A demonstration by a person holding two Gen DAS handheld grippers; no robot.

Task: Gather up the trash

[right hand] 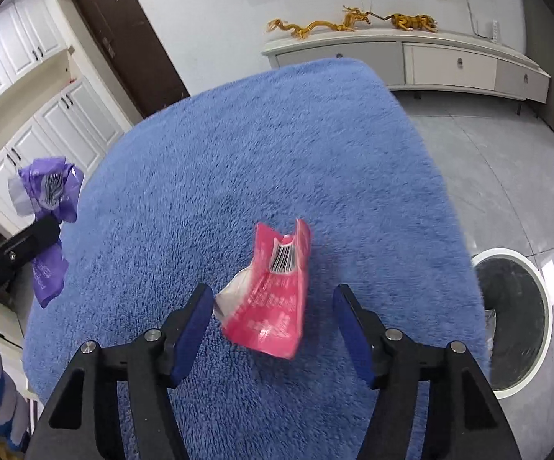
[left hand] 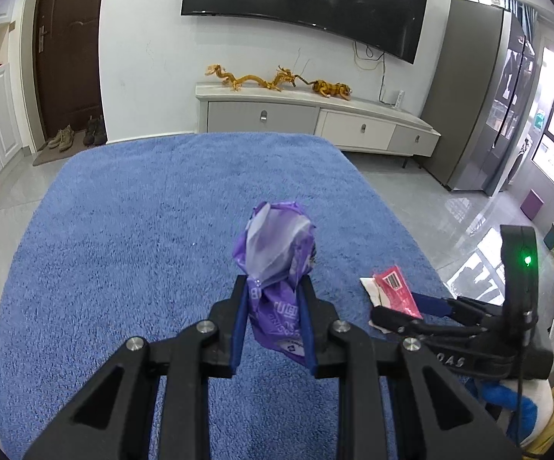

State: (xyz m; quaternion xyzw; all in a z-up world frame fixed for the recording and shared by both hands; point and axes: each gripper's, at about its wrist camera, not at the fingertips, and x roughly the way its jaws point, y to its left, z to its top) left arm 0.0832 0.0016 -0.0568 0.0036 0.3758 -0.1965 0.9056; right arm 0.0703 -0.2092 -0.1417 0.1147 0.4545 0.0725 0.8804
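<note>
My left gripper [left hand: 275,287] is shut on a crumpled purple wrapper [left hand: 275,253] and holds it above the blue fluffy cloth [left hand: 143,230]; the wrapper also shows in the right wrist view [right hand: 49,191] at the far left. A pink wrapper with a barcode [right hand: 273,295] lies on the blue cloth [right hand: 296,145] between the fingers of my right gripper [right hand: 273,303], which is open around it without touching. In the left wrist view the pink wrapper [left hand: 394,291] lies at the right, with the right gripper [left hand: 411,308] beside it.
A round white-rimmed trash bin [right hand: 514,318] stands on the grey tile floor, right of the cloth's edge. A TV cabinet [left hand: 315,115] with golden dragon figures lines the far wall. A dark door [left hand: 68,46] and white cupboards are at the left.
</note>
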